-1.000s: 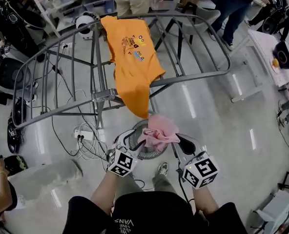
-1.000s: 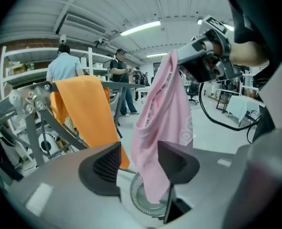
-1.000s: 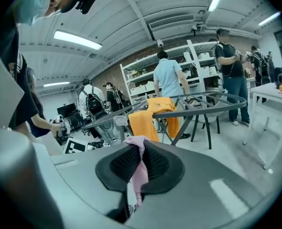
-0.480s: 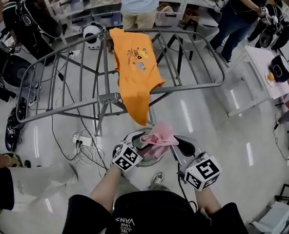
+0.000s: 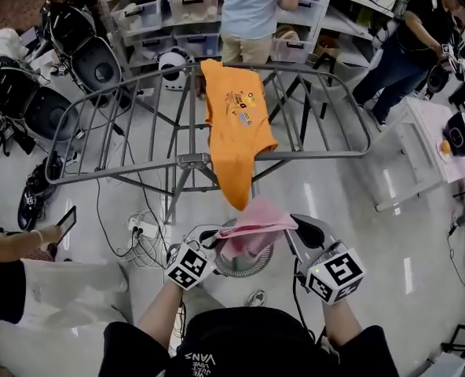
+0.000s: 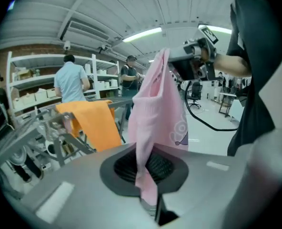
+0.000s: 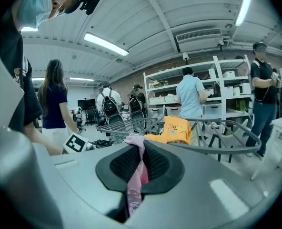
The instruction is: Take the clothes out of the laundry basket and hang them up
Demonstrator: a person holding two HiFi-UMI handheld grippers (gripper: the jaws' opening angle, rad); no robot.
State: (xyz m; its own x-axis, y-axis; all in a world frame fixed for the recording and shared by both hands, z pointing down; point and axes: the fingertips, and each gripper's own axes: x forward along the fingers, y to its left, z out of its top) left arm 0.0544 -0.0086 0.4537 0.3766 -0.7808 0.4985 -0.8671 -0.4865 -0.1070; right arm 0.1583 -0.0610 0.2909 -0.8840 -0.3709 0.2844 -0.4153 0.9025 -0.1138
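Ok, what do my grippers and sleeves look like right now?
Both the left gripper and right gripper are grey with black ribbed pads; each carries a white cube with black square markers. A black cable trails from the right one. The shirt is black, short-sleeved.

Bright, even light falls from long white ceiling tube lamps [image 7: 105, 44], which glare as streaks on the glossy grey floor [image 5: 309, 195]. Shadows are faint. Every view bulges fisheye-fashion; both gripper views darken at the corners, foreground soft.
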